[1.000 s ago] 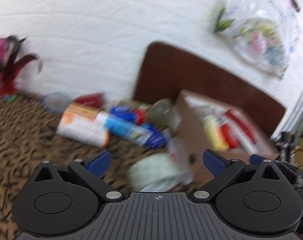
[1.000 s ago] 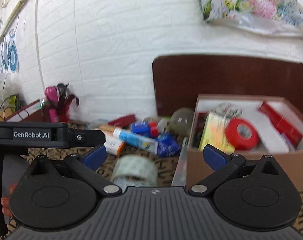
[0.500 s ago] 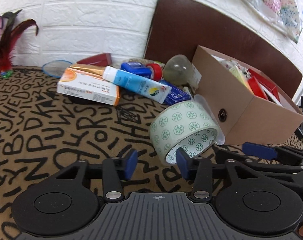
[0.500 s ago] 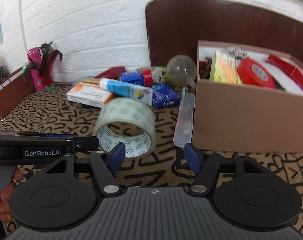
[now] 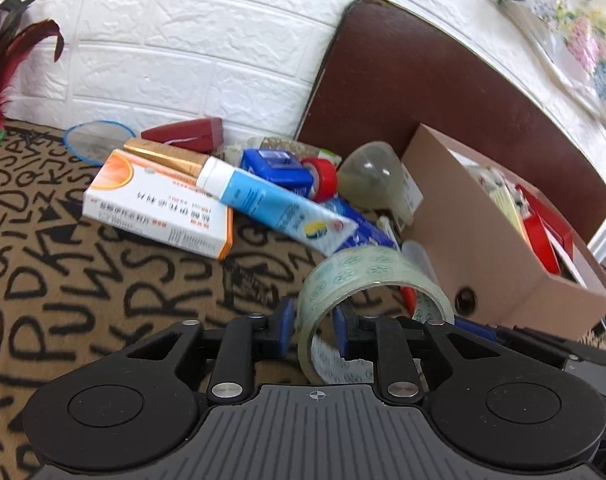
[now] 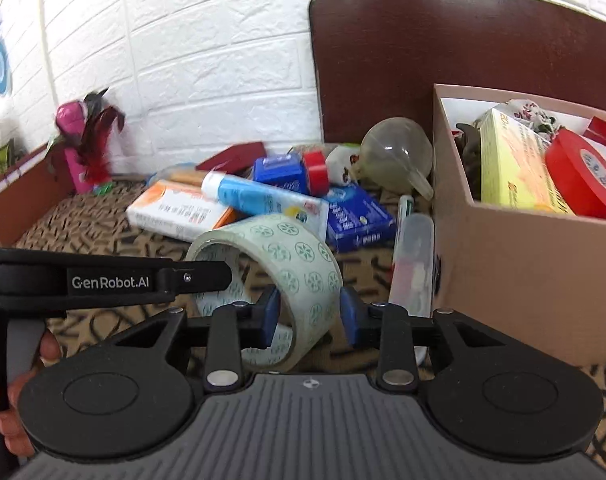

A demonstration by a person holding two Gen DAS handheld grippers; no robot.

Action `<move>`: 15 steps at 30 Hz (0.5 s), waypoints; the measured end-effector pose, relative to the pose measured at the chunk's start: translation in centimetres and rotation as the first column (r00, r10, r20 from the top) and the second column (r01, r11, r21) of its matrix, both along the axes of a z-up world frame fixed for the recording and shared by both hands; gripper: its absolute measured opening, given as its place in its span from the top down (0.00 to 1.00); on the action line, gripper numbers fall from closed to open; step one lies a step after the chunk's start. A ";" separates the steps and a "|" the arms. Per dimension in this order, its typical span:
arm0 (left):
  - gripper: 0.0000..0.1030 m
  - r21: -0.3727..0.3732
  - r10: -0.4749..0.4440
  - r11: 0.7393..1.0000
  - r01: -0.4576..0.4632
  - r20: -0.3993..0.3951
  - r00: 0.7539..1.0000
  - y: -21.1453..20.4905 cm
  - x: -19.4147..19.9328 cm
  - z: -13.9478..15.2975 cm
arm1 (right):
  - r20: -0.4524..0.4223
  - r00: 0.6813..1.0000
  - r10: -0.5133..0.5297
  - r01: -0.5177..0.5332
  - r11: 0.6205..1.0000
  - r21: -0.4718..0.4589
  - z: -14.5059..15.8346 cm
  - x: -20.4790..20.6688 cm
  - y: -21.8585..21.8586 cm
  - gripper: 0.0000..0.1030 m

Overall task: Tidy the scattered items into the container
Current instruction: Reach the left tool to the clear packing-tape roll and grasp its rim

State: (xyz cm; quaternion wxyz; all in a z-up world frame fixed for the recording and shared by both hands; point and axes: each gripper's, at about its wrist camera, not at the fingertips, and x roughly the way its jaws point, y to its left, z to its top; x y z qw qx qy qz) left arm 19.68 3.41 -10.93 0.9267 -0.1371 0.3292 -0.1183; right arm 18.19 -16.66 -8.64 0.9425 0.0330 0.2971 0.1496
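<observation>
Cardboard box (image 6: 535, 272) holds red tape (image 6: 583, 178); both tools (image 5: 313, 330) (image 6: 309, 316) pinch the patterned tape roll (image 6: 279, 260).

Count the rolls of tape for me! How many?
3: a clear patterned roll between both grippers, a red roll inside the box, a small red roll in the pile. More may be hidden.

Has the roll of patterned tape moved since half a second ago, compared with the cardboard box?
Yes. The patterned tape roll has tipped toward the cardboard box and now sits in both grippers' fingers, the left gripper and the right gripper.
</observation>
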 end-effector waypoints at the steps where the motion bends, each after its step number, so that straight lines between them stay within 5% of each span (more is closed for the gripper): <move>1: 0.60 0.002 0.000 1.000 0.000 0.002 1.000 0.0 0.3 0.0 | -0.002 1.000 -0.009 0.009 1.000 0.013 -0.1 0.5 -0.1 0.64; 7: 0.38 0.009 0.020 1.000 -0.020 -0.003 1.000 -0.1 1.2 -0.9 | -0.032 0.999 -0.041 0.042 0.999 0.026 -1.3 1.5 -0.2 0.65; 9: 0.43 -0.003 0.009 1.000 -0.009 -0.029 1.000 0.0 1.7 -1.4 | -0.035 0.998 -0.049 0.050 0.999 0.017 -1.6 1.5 -0.1 0.64; 13: 0.83 -0.046 -0.029 0.999 0.026 -0.064 0.998 -0.2 2.5 -1.9 | -0.033 0.997 -0.070 0.070 0.997 0.011 -1.7 1.5 0.2 0.63; 15: 0.85 -0.023 -0.030 0.999 0.028 -0.062 0.998 -0.4 2.4 -1.5 | -0.014 0.996 -0.091 0.091 0.996 -0.010 -1.5 1.3 0.7 0.61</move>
